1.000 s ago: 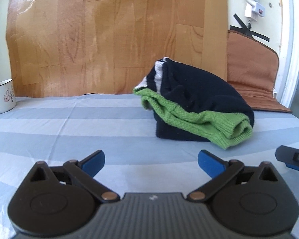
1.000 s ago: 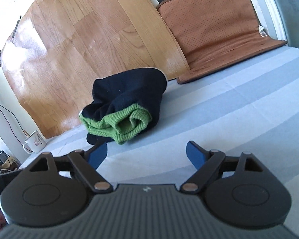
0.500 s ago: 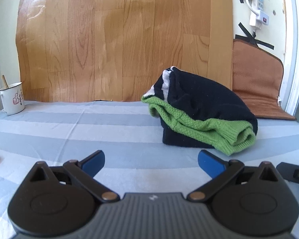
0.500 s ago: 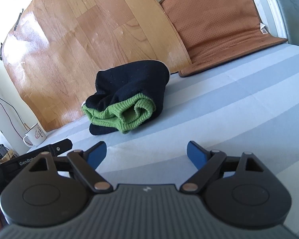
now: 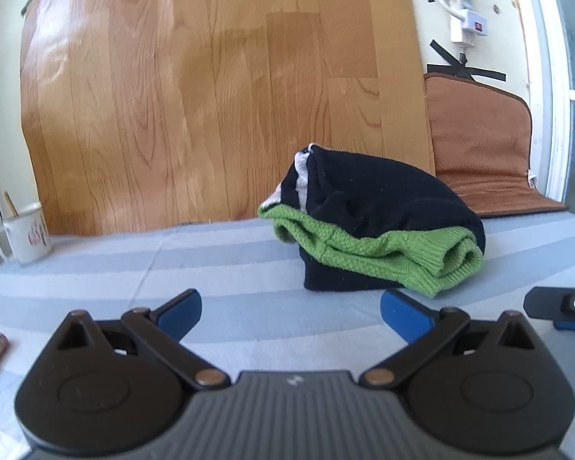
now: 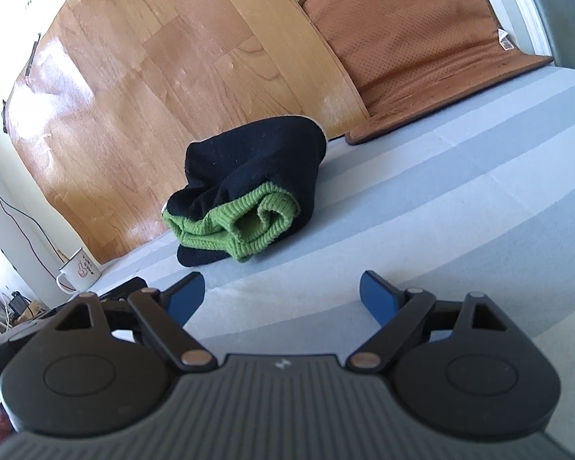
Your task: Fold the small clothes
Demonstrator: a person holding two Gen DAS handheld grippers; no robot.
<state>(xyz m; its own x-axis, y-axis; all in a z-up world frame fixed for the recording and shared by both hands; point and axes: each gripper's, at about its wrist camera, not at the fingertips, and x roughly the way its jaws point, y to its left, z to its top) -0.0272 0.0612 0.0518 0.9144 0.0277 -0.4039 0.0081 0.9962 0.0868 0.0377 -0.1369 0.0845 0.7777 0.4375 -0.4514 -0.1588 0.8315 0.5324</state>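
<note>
Left wrist view: left tool (image 5: 291,310) sits low at frame bottom, blue fingers (image 5: 180,306) wide apart, nothing between them. Sweater (image 5: 375,230), dark navy with green knit trim, lies centre-right of frame on the striped tabletop (image 5: 211,260), well clear of the fingertips. It's bundled into a compact stack, green cuff (image 5: 456,260) poking out at its lower right, a white stripe showing at upper left of the bundle. Tip of the right tool (image 5: 556,303) shows at the right edge, also short of the cloth. Mug (image 5: 27,234) at far left edge, brown mat (image 5: 487,145) propped at upper right, wood-pattern sheet (image 5: 211,96) across the back. Right wrist view: right tool (image 6: 281,295) at frame bottom, fingers spread, empty. Same sweater (image 6: 249,180) mid-frame, slightly left of centre, rolled green cuff (image 6: 257,226) facing the camera, untouched by either tool. Mug (image 6: 78,274) at lower left. Read on progress: garment looks folded already, lumpy but closed up, both tools free of it, so I'd call this item basically done. Left, at most: flatten or square the stack, tuck the loose cuff. No other clothes in view, so can't tell if more are queued
</note>
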